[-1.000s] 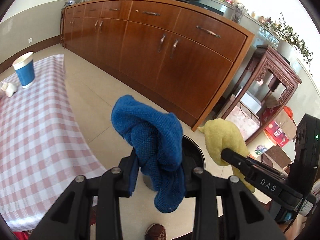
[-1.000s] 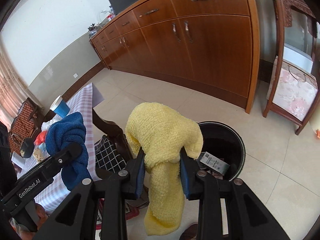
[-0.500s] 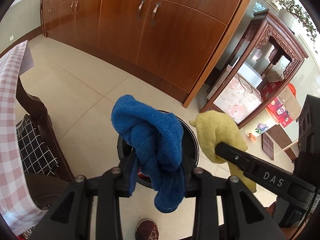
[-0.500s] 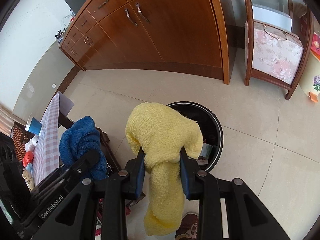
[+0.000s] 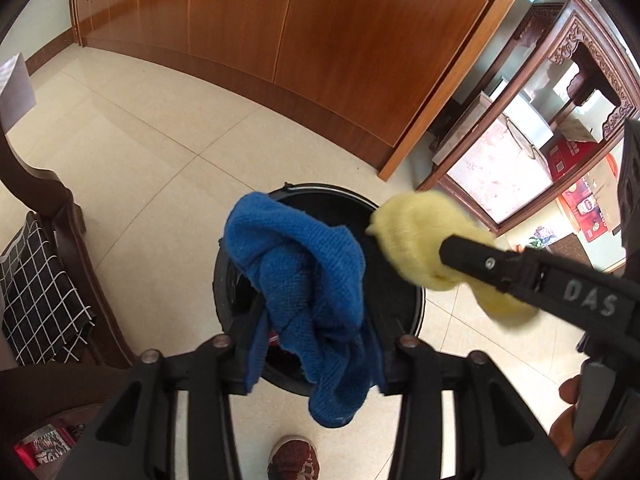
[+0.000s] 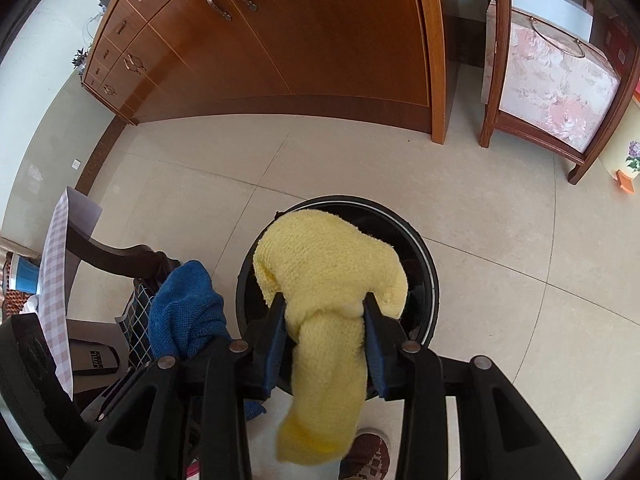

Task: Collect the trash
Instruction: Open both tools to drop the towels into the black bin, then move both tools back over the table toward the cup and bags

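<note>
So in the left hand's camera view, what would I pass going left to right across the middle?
Dark wooden chair → blue cloth hanging over the black bin → yellow cloth → carved wooden stand with the floral box.

The left gripper (image 5: 316, 344) points steeply down over a round black bin (image 5: 400, 280) on the tiled floor (image 5: 160, 168). Its jaws have just been opening; a crumpled blue cloth (image 5: 308, 276) hangs between them, above the bin's mouth. To the right, the right gripper (image 5: 460, 256) has a yellow cloth (image 5: 416, 240) at its tip, over the bin's right rim. A wooden cabinet (image 5: 340, 40) stands behind, and a shoe (image 5: 294, 460) shows at the bottom edge.
</note>
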The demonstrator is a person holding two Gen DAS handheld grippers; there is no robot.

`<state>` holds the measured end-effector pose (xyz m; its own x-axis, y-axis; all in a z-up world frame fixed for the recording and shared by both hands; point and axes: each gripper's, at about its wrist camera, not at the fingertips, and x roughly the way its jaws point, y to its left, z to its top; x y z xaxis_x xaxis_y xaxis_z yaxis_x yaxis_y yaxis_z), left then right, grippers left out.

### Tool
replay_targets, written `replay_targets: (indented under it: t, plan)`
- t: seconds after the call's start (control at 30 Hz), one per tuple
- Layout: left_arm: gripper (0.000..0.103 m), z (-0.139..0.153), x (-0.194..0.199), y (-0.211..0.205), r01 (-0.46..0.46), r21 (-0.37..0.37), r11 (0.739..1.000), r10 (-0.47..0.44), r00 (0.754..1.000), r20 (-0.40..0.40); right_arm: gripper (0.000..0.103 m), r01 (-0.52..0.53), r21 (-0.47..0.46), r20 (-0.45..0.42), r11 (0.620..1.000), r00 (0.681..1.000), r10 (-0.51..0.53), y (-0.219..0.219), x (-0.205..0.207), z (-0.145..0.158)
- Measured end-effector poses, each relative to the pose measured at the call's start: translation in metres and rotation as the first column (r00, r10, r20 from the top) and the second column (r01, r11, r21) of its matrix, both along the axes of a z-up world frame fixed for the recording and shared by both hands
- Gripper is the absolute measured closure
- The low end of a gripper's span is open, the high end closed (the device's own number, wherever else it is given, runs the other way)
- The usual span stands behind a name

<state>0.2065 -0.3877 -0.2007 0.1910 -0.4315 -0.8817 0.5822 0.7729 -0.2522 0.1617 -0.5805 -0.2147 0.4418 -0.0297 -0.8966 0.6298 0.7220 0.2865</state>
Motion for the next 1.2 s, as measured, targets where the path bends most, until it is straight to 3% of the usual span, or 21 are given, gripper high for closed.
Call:
replay_targets:
  t: [0.07, 0.3, 0.7, 0.93, 1.2]
  plan:
    - [0.050, -0.003, 0.004, -0.004, 0.001, 0.025, 1.000, -0.001, 1.000, -0.014, 0.044, 0.022, -0.004, 0.011, 1.000, 1.000, -0.022, -0.005, 0.001, 0.000]
    - [0.050, 0.021, 0.003, 0.005, -0.005, 0.003, 1.000, 0.005, 0.999, 0.042, 0.044, 0.072, -0.060, 0.059, 0.996, 0.996, -0.069, -0.004, -0.011, 0.020]
    - [0.050, 0.102, 0.000, 0.078, -0.090, -0.075, 0.993, 0.101, 0.981, 0.167, 0.042, -0.034, -0.141, 0.141, 0.989, 0.988, 0.054, 0.061, -0.019, 0.076]
    - [0.043, 0.136, 0.001, 0.151, -0.215, -0.109, 0.971, 0.235, 0.944, 0.233, 0.040, -0.138, -0.177, 0.203, 0.974, 0.964, 0.174, 0.119, -0.009, 0.108]
    - [0.042, 0.151, 0.004, 0.244, -0.390, -0.129, 0.912, 0.410, 0.873, 0.264, 0.040, -0.280, -0.205, 0.254, 0.938, 0.910, 0.327, 0.193, 0.013, 0.130]
